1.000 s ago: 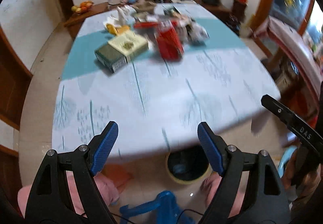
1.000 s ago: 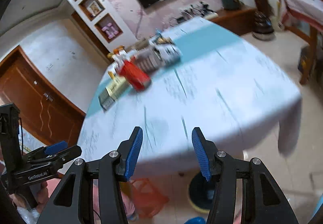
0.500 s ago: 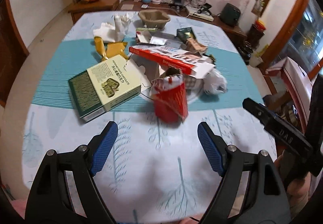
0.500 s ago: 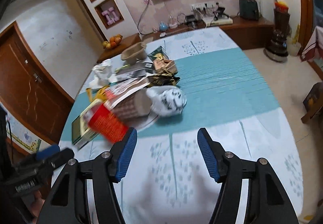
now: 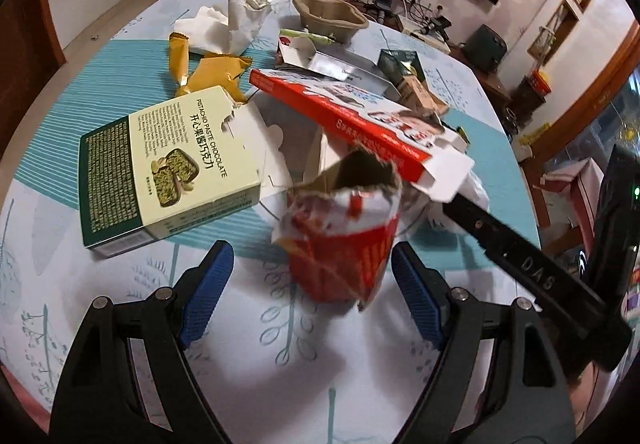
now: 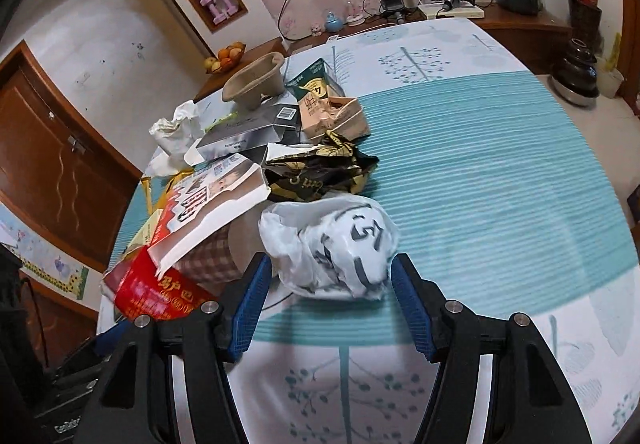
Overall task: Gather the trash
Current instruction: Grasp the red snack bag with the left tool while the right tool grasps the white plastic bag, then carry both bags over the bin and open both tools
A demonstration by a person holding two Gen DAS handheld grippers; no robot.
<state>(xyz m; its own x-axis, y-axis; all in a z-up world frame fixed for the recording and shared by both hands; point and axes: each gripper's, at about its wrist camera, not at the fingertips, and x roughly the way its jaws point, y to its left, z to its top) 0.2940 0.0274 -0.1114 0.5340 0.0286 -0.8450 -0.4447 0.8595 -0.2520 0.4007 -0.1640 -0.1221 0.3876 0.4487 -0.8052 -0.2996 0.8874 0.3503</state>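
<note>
A torn red and white paper bag (image 5: pixel 344 240) stands upright on the table, between the open fingers of my left gripper (image 5: pixel 312 284), which do not touch it. It also shows in the right wrist view (image 6: pixel 156 292). My right gripper (image 6: pixel 328 308) is open around a crumpled white plastic bag with black print (image 6: pixel 336 244). Behind lie a green pistachio chocolate box (image 5: pixel 168 167), a long red and white carton (image 5: pixel 352 115), gold wrappers (image 5: pixel 208 71), white tissue (image 5: pixel 244 19) and a brown pulp bowl (image 5: pixel 328 17).
The table has a white and teal cloth (image 6: pixel 480 179). A black and gold foil wrapper (image 6: pixel 316 171), a small brown carton (image 6: pixel 336 115) and a silver box (image 6: pixel 244 135) sit in the pile. The right gripper's arm (image 5: pixel 532 272) crosses the left view's right side.
Both grippers have moved forward over the table to the trash pile. The left now brackets the red bag, the right brackets the white plastic bag. Both stay open.
</note>
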